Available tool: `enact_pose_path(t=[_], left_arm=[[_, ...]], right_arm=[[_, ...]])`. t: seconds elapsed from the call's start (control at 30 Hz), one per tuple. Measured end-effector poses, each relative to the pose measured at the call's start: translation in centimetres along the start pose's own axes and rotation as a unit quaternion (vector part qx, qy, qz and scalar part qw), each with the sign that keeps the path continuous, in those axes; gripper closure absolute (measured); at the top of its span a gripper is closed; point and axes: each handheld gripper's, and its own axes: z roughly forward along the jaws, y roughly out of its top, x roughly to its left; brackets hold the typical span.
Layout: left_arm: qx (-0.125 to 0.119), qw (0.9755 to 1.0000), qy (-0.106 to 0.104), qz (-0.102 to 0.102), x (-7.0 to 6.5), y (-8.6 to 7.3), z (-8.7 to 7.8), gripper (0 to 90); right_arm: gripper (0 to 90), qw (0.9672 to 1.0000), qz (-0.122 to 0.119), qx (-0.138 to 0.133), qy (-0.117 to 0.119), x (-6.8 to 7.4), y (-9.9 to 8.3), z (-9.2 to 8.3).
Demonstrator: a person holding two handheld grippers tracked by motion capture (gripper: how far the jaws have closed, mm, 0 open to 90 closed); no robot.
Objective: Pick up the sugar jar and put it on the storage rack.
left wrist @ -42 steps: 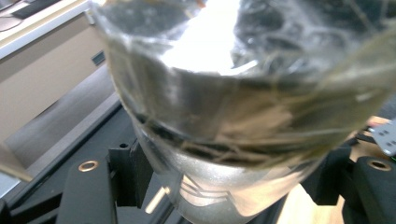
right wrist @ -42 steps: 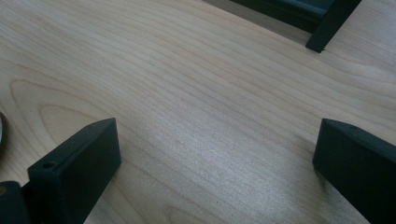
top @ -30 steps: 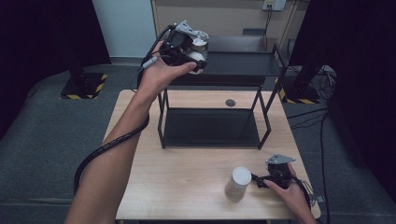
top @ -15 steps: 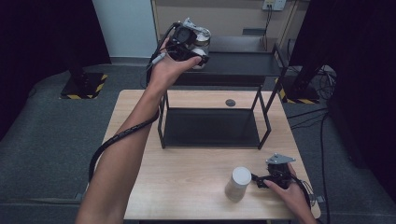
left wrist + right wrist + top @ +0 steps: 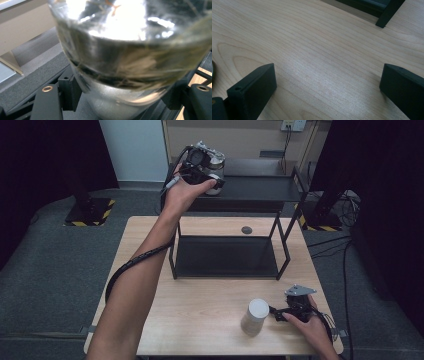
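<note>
Nearest, the right gripper [image 5: 276, 310] is resting on the pale wooden table [image 5: 210, 315], jaws spread, beside a white-lidded jar [image 5: 254, 317]. Farther off, the left gripper [image 5: 212, 172] is pinching a glass jar [image 5: 120, 50] over the black shelf [image 5: 260, 187]; grey carpet [image 5: 55, 265] is lying around.

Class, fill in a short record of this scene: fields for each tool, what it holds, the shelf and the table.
left tool: shut on a clear jar, over the left end of the rack's top shelf
jar contents: blurred, cannot tell
right tool: open, nothing between its jaws, low over the table
white cup: upright on the table, just left of the right tool
rack: black, two shelves, lower shelf bare
</note>
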Motion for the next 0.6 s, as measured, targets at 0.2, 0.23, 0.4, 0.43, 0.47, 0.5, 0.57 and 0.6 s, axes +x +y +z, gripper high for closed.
enact_pose_path(t=[0.2, 0.23, 0.4, 0.43, 0.47, 0.5, 0.57, 0.6], left_arm=[[0.003, 0.9998, -0.007, -0.018, 0.5, 0.1, 0.1, 30.0], [0.005, 0.9997, -0.008, -0.023, 0.6, 0.2, 0.1, 29.9], [-0.002, 0.9991, -0.016, -0.039, 1.2, -0.4, 0.2, 29.9], [-0.002, 0.9991, -0.016, -0.039, 1.2, -0.4, 0.2, 29.8], [-0.002, 0.9991, -0.017, -0.039, 1.2, -0.3, 0.2, 29.8], [-0.002, 0.9991, -0.016, -0.038, 1.2, -0.3, 0.2, 29.8], [-0.004, 0.9991, -0.016, -0.040, 1.2, -0.4, 0.3, 29.7], [-0.006, 0.9990, -0.016, -0.042, 1.1, -0.6, 0.3, 29.7]], right_arm=[[1.2, 1.0000, 0.000, 0.000, 0.000, 0.0, 0.0, 0.0], [1.2, 1.0000, 0.000, 0.000, 0.000, 0.0, 0.0, 0.0], [1.2, 1.0000, 0.000, 0.000, 0.000, 0.0, 0.0, 0.0], [1.2, 1.0000, 0.000, 0.000, 0.000, 0.0, 0.0, 0.0], [1.2, 1.0000, 0.000, 0.000, 0.000, 0.0, 0.0, 0.0], [1.2, 1.0000, 0.000, 0.000, 0.000, 0.0, 0.0, 0.0], [1.2, 1.0000, 0.000, 0.000, 0.000, 0.0, 0.0, 0.0], [1.2, 1.0000, 0.000, 0.000, 0.000, 0.0, 0.0, 0.0]])
